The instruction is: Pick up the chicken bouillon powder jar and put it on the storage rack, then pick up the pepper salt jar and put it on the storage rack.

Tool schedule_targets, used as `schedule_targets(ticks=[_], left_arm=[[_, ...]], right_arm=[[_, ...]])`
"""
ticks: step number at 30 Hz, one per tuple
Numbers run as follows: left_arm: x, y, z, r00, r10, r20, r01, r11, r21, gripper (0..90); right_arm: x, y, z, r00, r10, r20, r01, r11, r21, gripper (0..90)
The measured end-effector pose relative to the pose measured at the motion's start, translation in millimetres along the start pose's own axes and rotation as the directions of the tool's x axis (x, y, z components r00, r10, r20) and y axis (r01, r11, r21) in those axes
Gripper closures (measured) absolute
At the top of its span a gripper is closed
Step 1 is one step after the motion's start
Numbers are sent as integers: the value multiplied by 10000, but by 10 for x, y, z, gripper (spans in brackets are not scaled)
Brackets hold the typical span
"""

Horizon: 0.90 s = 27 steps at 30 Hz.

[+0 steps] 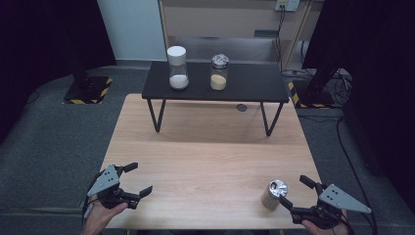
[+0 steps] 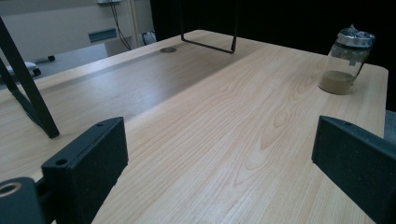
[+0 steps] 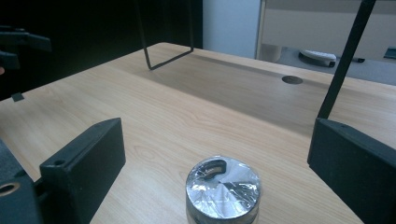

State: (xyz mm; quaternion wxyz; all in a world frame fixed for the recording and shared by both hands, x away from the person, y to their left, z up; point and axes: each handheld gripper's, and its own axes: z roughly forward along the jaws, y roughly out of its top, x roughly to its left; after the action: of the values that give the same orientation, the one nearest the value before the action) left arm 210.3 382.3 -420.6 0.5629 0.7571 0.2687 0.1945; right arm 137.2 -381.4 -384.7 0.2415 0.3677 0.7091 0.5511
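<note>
High view | both grippers point(image 1: 138, 179) point(image 1: 295, 191) agape | near jar point(image 1: 272, 194): tan powder

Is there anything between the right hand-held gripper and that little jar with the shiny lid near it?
Nothing visible. The right hand-held gripper is open, and the jar stands on the bare wooden table just ahead of its jaws, with no other object between them.

Black grippers point(image 1: 136, 179), blocky fingers point(image 2: 86, 156), grey triangular plates point(image 1: 104, 180).
</note>
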Motion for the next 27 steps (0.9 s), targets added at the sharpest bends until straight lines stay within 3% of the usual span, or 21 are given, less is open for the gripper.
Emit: schedule_targets(ticks=[13,21,27], left_arm=[[13,17,31,9999,71,106,-72,9999,116,25],[-5,24,34,9999,116,73,-117,9998,134,25],[-3,21,28,10000,75,29,-76,9999,137,25]], right_arm=[[-18,107,-91,9997,126,-196,-128,9999,-79,43],[-35,332,-171,9991,-370,-212,375,9990,227,34],[-57,530,-192,9982,-466,-381,486,9974,537,37]])
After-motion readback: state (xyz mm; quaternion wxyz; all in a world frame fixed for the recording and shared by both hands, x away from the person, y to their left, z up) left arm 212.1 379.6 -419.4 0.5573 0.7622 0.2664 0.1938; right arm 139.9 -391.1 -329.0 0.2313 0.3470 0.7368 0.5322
